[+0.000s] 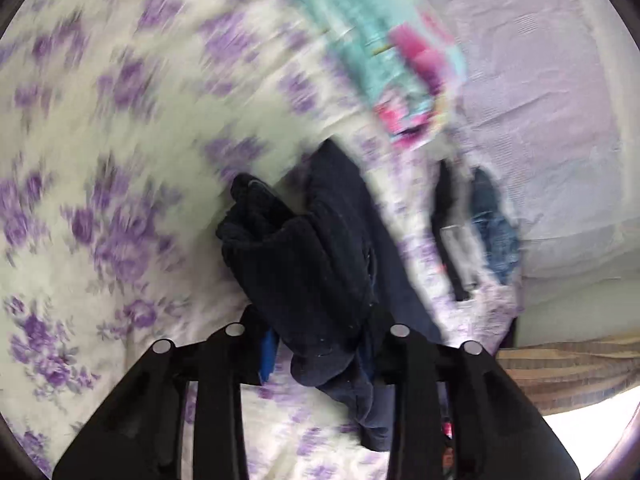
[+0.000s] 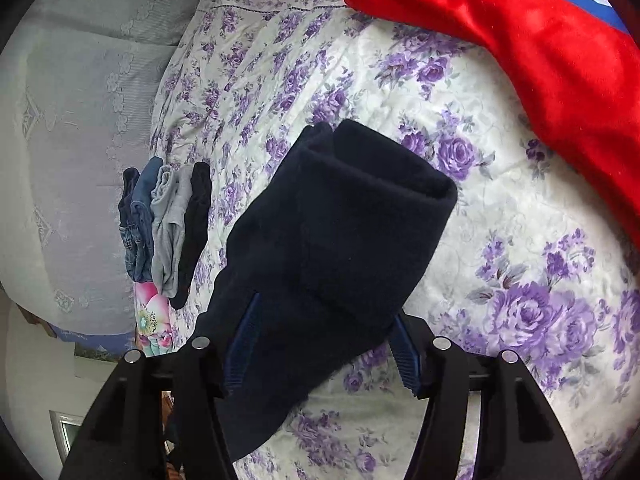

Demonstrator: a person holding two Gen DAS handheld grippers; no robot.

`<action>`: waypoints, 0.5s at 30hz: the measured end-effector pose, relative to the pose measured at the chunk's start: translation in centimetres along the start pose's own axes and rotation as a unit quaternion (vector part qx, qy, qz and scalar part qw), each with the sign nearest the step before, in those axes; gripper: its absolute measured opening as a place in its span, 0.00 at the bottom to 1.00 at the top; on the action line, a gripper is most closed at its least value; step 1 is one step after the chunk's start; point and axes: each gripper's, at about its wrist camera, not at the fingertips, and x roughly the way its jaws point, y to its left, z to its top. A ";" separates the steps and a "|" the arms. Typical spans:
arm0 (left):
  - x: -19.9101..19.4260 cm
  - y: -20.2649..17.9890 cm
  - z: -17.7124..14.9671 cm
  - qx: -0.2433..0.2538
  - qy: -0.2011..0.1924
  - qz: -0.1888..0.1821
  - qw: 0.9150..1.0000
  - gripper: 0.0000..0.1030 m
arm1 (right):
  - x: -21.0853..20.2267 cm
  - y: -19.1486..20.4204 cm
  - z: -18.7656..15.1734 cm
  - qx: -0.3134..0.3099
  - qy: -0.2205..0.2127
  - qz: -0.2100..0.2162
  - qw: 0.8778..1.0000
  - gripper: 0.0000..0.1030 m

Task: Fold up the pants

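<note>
We see the left gripper (image 1: 316, 354) angled downward, its fingers (image 1: 267, 354) drawn close on dark cloth. The right gripper (image 2: 324, 350) also tilts down, fingers (image 2: 406, 354) spread apart.

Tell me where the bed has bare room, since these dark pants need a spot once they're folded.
The widest bare patch of floral bedspread lies right of the dark pants, below the red garment. A narrower strip runs between the pants and the row of folded clothes. It is crowded at that row by the pillows and under the red garment.
</note>
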 end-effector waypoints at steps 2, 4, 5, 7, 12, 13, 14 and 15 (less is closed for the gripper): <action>-2.6 -2.3 1.0 0.027 -0.027 0.002 0.999 0.29 | -0.5 0.6 -0.1 -0.015 0.001 -0.001 1.000 0.60; -4.7 -3.2 2.4 0.026 -0.037 0.025 0.999 0.29 | -1.0 1.2 -0.5 -0.031 0.005 -0.004 0.999 0.62; -4.9 -3.0 2.9 0.027 -0.035 0.037 0.998 0.31 | -1.1 1.4 -0.8 -0.041 0.011 -0.005 0.999 0.63; -3.6 -1.4 3.4 0.047 -0.007 0.131 0.990 0.36 | -1.3 2.2 -1.6 -0.072 0.007 -0.028 0.997 0.66; -0.7 6.3 2.0 0.052 0.098 0.282 0.953 0.54 | -2.0 4.3 -2.5 -0.142 0.004 -0.071 0.987 0.66; -1.8 6.5 1.8 0.059 0.095 0.279 0.954 0.60 | -2.1 5.1 -2.5 -0.164 0.006 -0.076 0.984 0.66; -2.8 6.1 1.6 0.074 0.094 0.281 0.952 0.62 | -2.1 6.1 -2.6 -0.186 0.008 -0.079 0.979 0.66; -4.0 5.4 1.3 0.103 0.093 0.293 0.946 0.62 | -2.1 7.2 -2.7 -0.215 0.010 -0.081 0.973 0.66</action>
